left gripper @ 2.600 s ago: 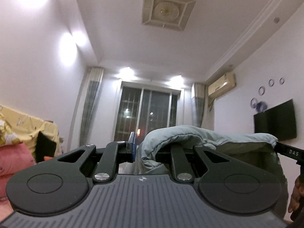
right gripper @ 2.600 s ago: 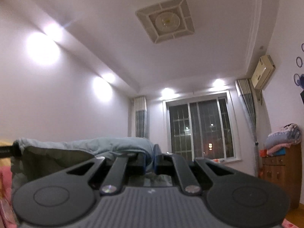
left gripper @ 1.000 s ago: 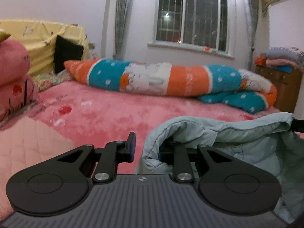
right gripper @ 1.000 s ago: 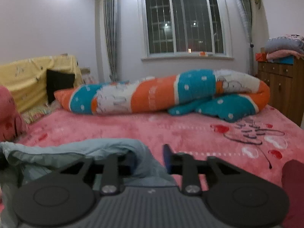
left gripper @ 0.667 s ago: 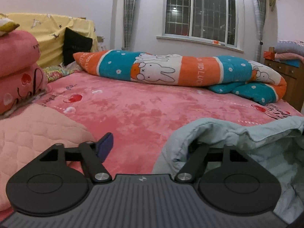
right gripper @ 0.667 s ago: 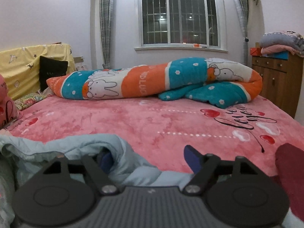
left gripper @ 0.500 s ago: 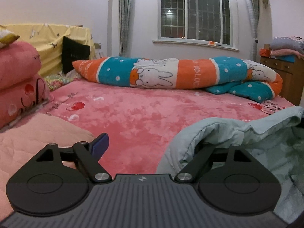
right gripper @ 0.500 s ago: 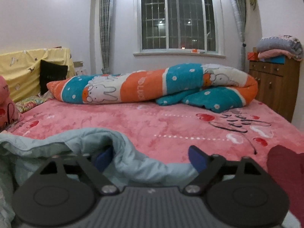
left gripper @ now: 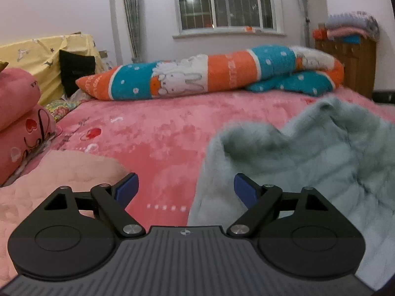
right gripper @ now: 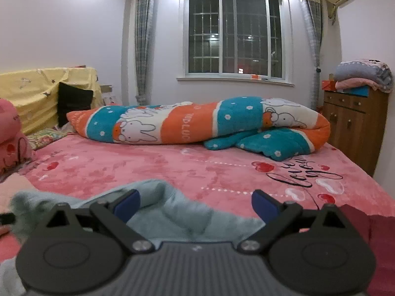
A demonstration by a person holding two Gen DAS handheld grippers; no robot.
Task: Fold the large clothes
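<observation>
A pale green padded garment (left gripper: 308,157) lies bunched on the pink bed (left gripper: 160,133), to the right in the left wrist view. It also shows low in the right wrist view (right gripper: 172,212), blurred. My left gripper (left gripper: 185,188) is open and empty, its right fingertip next to the garment's left edge. My right gripper (right gripper: 196,202) is open and empty, just above the garment, which lies loose between and behind its fingers.
A rolled orange-and-teal rabbit quilt (right gripper: 197,125) lies across the far side of the bed. Pink pillows (left gripper: 19,123) and a pale pink quilted pad (left gripper: 49,172) are on the left. A wooden cabinet (right gripper: 355,120) stands right. A dark red cloth (right gripper: 370,227) lies at lower right.
Both grippers came down from the ceiling view toward the bed, opened, and let go of the green garment, which has dropped onto the bed.
</observation>
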